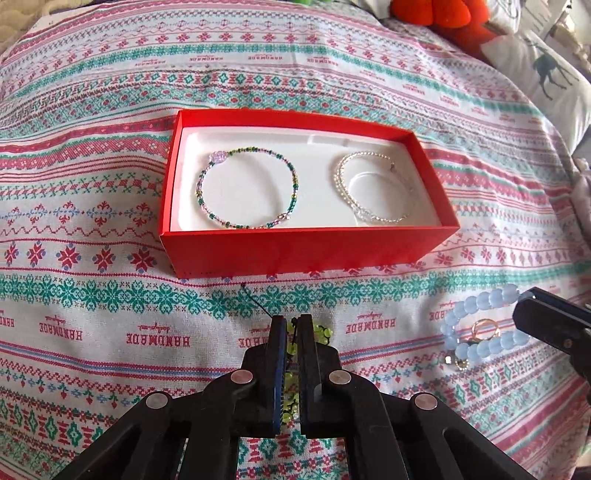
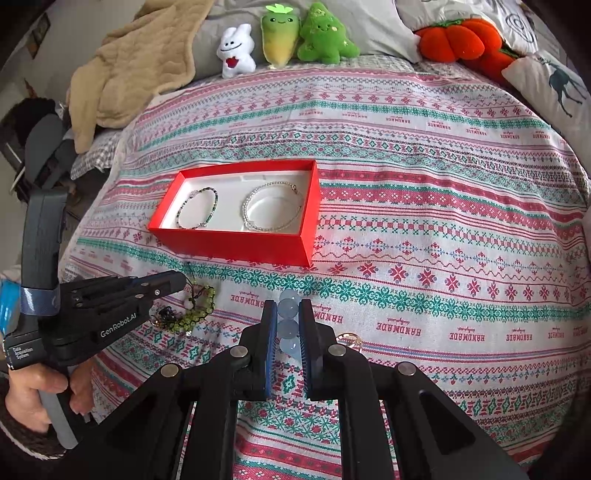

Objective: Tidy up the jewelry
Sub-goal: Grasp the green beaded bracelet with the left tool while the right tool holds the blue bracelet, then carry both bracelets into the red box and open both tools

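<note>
A red box [image 1: 295, 254] [image 2: 236, 245] with a white lining sits on the patterned bedspread. Inside lie a multicoloured bead bracelet [image 1: 246, 192] [image 2: 197, 208] on the left and a clear bead bracelet [image 1: 369, 188] [image 2: 271, 210] on the right. My left gripper [image 1: 291, 323] [image 2: 181, 282] is shut on a green bead bracelet [image 1: 323, 332] [image 2: 195, 310] with a black cord, just in front of the box. To its right, my right gripper [image 2: 288, 310] [image 1: 524, 299] is shut on a pale blue bead bracelet [image 2: 288, 314] [image 1: 480, 325]. A small gold ring [image 1: 485, 328] [image 2: 349, 338] lies beside the blue beads.
Plush toys [image 2: 280, 37] and an orange pumpkin cushion [image 2: 460, 38] [image 1: 439, 16] line the far edge of the bed. A beige blanket [image 2: 140, 62] lies at the back left, a deer-print pillow [image 2: 554, 85] at the right. A person's hand [image 2: 33, 391] holds the left gripper's handle.
</note>
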`<state>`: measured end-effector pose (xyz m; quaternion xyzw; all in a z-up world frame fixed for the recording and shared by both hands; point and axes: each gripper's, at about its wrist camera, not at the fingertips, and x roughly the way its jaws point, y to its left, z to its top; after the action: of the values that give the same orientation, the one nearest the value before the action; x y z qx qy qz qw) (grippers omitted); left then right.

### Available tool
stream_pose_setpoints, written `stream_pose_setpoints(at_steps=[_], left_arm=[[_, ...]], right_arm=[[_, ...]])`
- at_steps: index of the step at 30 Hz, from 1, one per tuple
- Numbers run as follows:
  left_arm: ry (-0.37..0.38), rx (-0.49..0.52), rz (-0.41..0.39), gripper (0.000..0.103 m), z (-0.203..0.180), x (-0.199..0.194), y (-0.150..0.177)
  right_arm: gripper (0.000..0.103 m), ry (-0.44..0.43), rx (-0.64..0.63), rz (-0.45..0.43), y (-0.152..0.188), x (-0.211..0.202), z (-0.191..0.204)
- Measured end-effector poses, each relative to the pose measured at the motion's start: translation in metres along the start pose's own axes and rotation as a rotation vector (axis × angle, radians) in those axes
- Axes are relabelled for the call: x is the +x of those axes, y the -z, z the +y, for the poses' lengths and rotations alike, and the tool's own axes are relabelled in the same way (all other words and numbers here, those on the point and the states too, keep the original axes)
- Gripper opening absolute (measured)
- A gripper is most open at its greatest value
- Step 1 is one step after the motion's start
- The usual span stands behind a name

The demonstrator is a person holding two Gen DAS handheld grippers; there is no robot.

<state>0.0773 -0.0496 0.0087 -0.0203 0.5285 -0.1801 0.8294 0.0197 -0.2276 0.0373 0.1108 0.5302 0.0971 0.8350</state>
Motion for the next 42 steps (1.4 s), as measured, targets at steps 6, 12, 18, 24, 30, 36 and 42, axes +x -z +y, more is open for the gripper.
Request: stream_pose_setpoints(at_steps=[6,12,18,24,30,36,42], left_arm=[[0.023,-0.002,-0.037,0.000,0.002,-0.018,-0.002],[0.045,0.002,-0.082,0.000,0.001,-0.039,-0.003],[0.063,0.031,-0.094,0.000,-0.007,-0.048,-0.007],[0.063,0.031,0.047,0.011,-0.004,-0.007,0.000],[-0.009,0.039,0.128,0.025,-0.002,0.035,0.007],[-0.044,0.029,0.137,0.024,-0.002,0.052,0.007],[-0.049,0.024,0.112,0.009,0.000,0.045,0.001]], right_arm=[[0.012,-0.008,-0.002,-0.013,-0.002,-0.004,0.004],[0.012,-0.024,0.001,-0.034,-0.005,-0.012,0.007],[0.012,-0.037,0.008,-0.051,-0.010,-0.017,0.010],[0.012,-0.040,0.009,-0.042,-0.010,-0.013,0.013],[0.012,-0.037,0.003,-0.014,-0.008,-0.004,0.015],[0.012,-0.031,0.001,0.005,-0.006,0.004,0.015],[0.012,-0.028,0.002,0.013,-0.007,0.007,0.013]])
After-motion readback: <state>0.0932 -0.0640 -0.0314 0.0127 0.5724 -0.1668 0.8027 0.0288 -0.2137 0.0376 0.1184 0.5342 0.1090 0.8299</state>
